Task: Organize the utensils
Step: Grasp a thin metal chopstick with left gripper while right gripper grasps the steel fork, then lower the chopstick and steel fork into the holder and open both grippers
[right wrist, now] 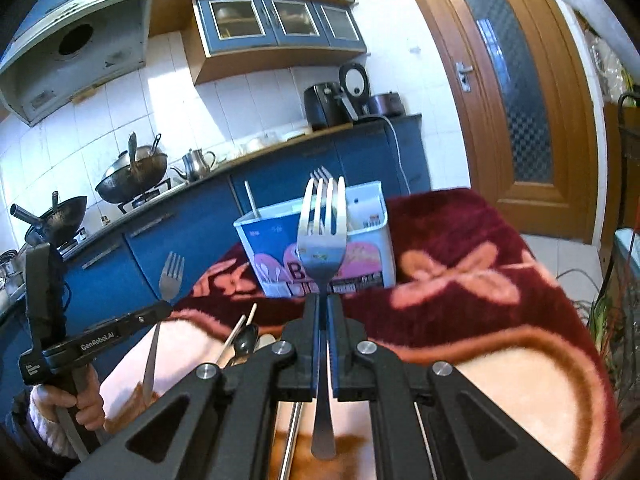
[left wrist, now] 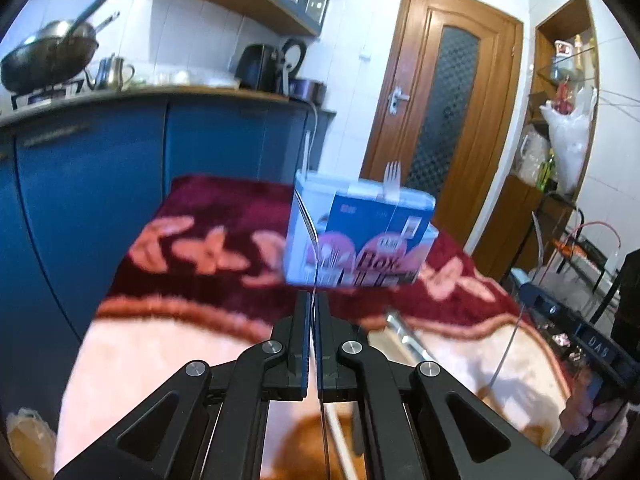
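Observation:
My right gripper is shut on the neck of a steel fork, tines up, handle hanging below the jaws. Behind it on the red floral blanket stands a white and blue utensil box with a fork and a white stick poking out. My left gripper, held by a hand, is shut on a second fork, also tines up. In the left wrist view that fork shows edge-on between the shut jaws of the left gripper, in front of the box. A spoon and chopsticks lie loose on the blanket.
Blue cabinets and a counter with woks, a kettle and appliances run behind the table. A wooden door is at the right. Shelves with bags and cables crowd the right side in the left wrist view.

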The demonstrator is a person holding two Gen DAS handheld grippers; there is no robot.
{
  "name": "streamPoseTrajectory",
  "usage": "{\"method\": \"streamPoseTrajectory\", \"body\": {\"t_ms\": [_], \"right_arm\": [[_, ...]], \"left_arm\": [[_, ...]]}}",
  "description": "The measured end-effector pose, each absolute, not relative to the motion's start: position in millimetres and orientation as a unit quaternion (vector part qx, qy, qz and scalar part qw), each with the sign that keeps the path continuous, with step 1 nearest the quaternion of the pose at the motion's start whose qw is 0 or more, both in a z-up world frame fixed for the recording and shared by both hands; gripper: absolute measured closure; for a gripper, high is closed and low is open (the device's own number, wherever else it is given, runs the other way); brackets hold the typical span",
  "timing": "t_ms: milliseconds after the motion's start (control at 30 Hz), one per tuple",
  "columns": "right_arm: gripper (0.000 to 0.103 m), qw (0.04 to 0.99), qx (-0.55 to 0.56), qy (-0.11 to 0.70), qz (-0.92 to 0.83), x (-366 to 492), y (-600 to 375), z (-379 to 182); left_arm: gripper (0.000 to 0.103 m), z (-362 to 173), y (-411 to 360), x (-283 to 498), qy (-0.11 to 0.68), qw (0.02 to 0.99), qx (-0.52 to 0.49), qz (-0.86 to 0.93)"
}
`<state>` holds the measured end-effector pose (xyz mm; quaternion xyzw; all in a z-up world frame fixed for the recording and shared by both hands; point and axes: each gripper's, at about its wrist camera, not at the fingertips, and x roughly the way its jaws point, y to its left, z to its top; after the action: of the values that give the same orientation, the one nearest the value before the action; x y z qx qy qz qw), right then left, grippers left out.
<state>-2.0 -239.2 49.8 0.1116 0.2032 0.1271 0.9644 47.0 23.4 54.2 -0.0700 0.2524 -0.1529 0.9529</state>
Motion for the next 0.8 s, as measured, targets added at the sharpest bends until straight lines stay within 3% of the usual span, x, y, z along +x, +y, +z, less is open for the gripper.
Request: {"method": "streamPoseTrajectory", "body": {"t_ms": [800], "right_arm": [[0.098,0.976,0.07,0.163,0.123,44,-240,92]], "left_arm": [[0.101,134,-12,137,0.092,0.981,-0.083,-0.151]]}}
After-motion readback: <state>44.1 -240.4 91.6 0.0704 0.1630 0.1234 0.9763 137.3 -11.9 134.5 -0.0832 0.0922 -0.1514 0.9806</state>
